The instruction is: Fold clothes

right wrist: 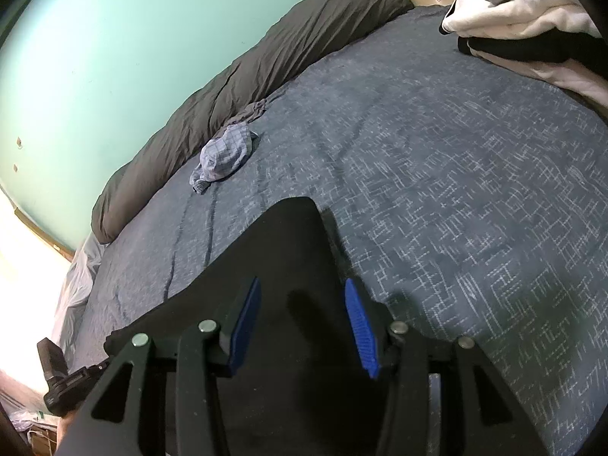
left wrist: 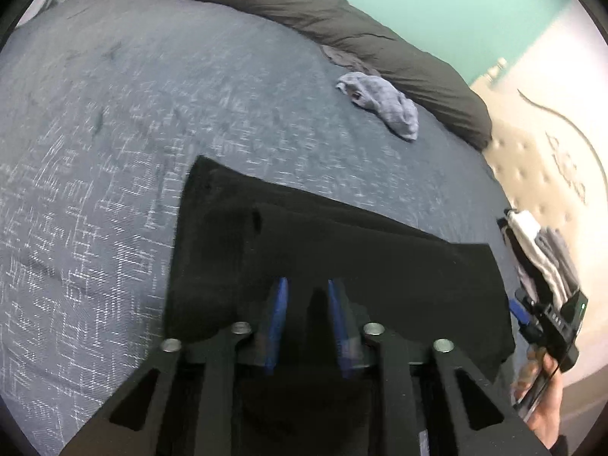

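Observation:
A black garment (left wrist: 304, 235) lies folded and flat on the blue-grey patterned bedcover (left wrist: 114, 152). My left gripper (left wrist: 306, 292) hovers over its near part, blue pads apart with a narrow gap and no cloth pinched between them. In the right wrist view the same black garment (right wrist: 288, 243) runs under my right gripper (right wrist: 304, 296), which stands wide open above the garment's edge. The right gripper's body (left wrist: 547, 319), held in a hand, shows at the garment's right end.
A crumpled light blue checked cloth (left wrist: 383, 102) (right wrist: 224, 152) lies farther up the bed beside a rolled dark grey duvet (left wrist: 304, 11) (right wrist: 266, 57). A pile of white, grey and black clothes (right wrist: 524, 11) sits near the tufted headboard (left wrist: 551, 174). Bare bedcover (right wrist: 456, 190) lies around the garment.

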`<state>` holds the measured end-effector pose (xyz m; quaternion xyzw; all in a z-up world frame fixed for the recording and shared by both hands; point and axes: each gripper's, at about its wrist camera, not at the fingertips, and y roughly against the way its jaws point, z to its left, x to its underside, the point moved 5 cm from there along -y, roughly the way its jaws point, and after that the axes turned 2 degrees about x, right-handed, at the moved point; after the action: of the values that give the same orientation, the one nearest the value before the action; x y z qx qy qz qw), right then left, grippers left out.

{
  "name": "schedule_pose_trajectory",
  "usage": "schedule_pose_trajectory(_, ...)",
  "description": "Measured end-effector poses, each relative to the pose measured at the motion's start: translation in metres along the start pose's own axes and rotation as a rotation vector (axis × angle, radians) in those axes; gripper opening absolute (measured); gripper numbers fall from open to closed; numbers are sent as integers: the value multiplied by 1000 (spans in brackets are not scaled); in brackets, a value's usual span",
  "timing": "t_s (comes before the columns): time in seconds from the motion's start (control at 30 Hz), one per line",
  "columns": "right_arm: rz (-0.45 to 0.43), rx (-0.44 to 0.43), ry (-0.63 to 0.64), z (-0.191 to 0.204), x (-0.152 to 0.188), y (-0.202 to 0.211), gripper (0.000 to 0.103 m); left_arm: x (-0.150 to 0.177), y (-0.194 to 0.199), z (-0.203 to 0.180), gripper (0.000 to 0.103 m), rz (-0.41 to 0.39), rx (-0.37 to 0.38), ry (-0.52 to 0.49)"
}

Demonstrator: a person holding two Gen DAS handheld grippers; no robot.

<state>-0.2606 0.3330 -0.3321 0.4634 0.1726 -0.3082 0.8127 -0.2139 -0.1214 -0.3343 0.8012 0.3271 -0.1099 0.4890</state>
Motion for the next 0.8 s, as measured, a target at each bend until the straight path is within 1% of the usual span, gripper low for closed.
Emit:
schedule_pose_trajectory(0.1,2,0,-6,-3,0,0,47,-3,10,6,17,-28,3,34)
schedule_pose_trajectory(0.27,-2,-1,-19,-4,0,1,48,-6,24,8,19,-54,-26,44)
schedule_pose_trajectory(0.3,-4,-1,-19,-4,0,1,48,-5,26,11,22,-53,-31,54)
schedule_pose_trajectory(0.33,-5,0,-18,-3,0,1,48,-3,30,16,31,-54,-43,71)
schedule_pose_trajectory(0.4,-5,-2,-20,-2,1,0,49,1,38,23,39,-58,-48,95)
schedule_pose_trajectory(0.5,-2,-7,-24,-1,2,-1,50,8,52,25,39,-62,-30,101)
schedule_pose_trajectory(0.6,-1,-11,-30,1,4,-1,51,16,60,20,40,-57,-48,55)
schedule_pose_trajectory(0.77,-11,-11,-32,3,6,1,51,29,63,24,40,-37,-45,65)
schedule_pose_trajectory(0.8,-13,-11,-32,2,6,2,51,32,62,25,41,-30,-43,68)
